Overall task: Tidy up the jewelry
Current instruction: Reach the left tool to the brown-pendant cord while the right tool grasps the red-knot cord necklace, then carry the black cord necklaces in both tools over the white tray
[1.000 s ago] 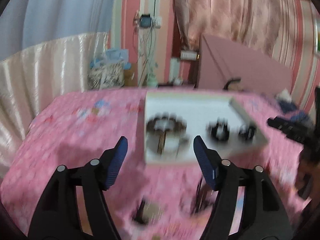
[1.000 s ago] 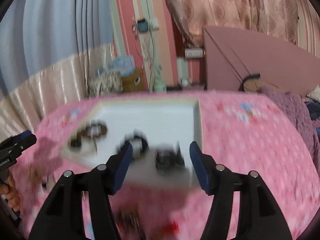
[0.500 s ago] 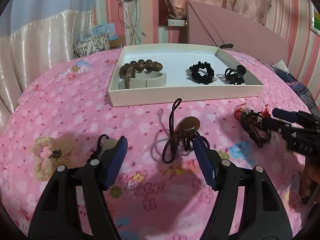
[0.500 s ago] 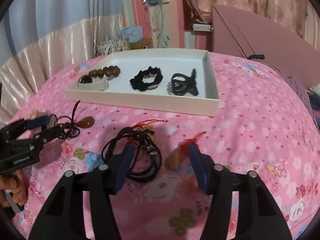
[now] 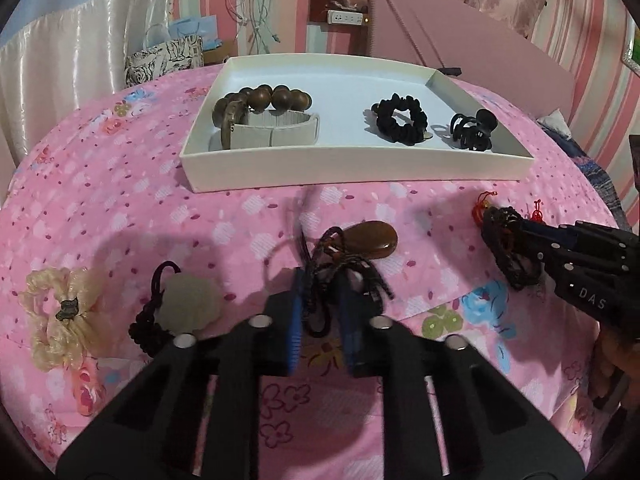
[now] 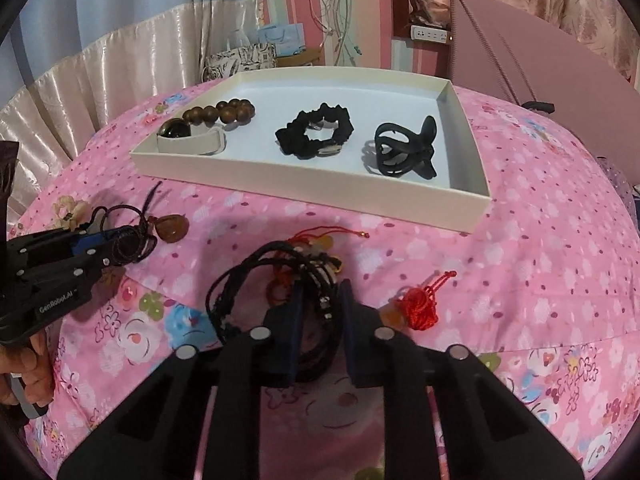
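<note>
The left gripper has just closed its jaws, and the blue pads now pinch the black cord of the brown pendant necklace. The oval pendant lies just beyond the fingertips at about 1 o'clock, its long axis running roughly 8 to 2 o'clock, touching the pink floral cloth. At 9 o'clock of this gripper sit a pale stone pendant on a knotted black cord and, further out, a cream scrunchie.

The right gripper has likewise just closed, nearly shut on a bundle of black cord bracelets that loops out toward 10 o'clock. A red knotted charm lies just beside it at 3 o'clock.

Farther off, at 12 o'clock, the white tray holds a wooden bead bracelet, a black scrunchie and a black claw clip, well apart in a row.
</note>
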The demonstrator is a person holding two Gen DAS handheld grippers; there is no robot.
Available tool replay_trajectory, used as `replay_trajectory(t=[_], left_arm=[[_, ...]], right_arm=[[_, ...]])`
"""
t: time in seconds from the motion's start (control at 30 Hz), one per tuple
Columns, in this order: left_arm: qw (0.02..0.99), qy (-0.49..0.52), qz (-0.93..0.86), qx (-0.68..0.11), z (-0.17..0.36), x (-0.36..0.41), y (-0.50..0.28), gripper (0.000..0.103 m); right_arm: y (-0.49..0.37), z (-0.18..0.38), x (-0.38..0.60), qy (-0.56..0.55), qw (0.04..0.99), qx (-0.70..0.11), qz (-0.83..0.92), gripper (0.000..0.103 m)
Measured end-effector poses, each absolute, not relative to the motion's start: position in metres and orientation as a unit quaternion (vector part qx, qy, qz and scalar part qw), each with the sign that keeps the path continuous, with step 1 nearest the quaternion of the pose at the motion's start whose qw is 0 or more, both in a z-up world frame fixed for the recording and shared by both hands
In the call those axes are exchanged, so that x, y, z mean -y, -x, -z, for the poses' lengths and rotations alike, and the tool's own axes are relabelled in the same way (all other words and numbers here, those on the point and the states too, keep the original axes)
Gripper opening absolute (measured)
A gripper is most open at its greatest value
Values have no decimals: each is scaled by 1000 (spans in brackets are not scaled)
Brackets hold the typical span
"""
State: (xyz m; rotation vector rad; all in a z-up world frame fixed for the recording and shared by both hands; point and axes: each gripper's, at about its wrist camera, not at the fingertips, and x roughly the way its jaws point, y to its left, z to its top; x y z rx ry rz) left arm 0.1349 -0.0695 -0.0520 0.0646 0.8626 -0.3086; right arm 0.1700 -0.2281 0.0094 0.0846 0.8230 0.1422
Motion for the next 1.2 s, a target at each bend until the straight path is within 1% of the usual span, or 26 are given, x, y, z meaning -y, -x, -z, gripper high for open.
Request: replay_trajectory(t=[0.07,0.1,0.2,0.27,0.37,0.6,0.87,1.2], left_arm=[[897,-24,149,-415,51,67,-135,6],[898,-19,149,-413,51,66,-135,5],[902,-9,152,-405,48,63,-134,4],[907,-4,169,-385,42,61,-127,4],[916,-20,170,-363,30,58,-115,4],[928,-12,187,-323,-14,43,-98,3],[940,-21,190,-283,-59,39,-111,3],[944,27,203,-260,-77,47,-155,3]], right_arm=[[-167,-11,231,-48,916,-392,-67,14],[-165,-13,233,-52,918,-387,-66,13],[-155,-18,242,-76,924,-368,-67,13],[-148,-21,249,-95,926,-358,-73,13],[-136,-28,257,-111,929,-345,-73,13],[-120,-55,268,-117,939,-315,-74,13],[-132,-85,268,-122,948,-284,-77,13],[-178,-106,260,-115,954,-265,-81,13]])
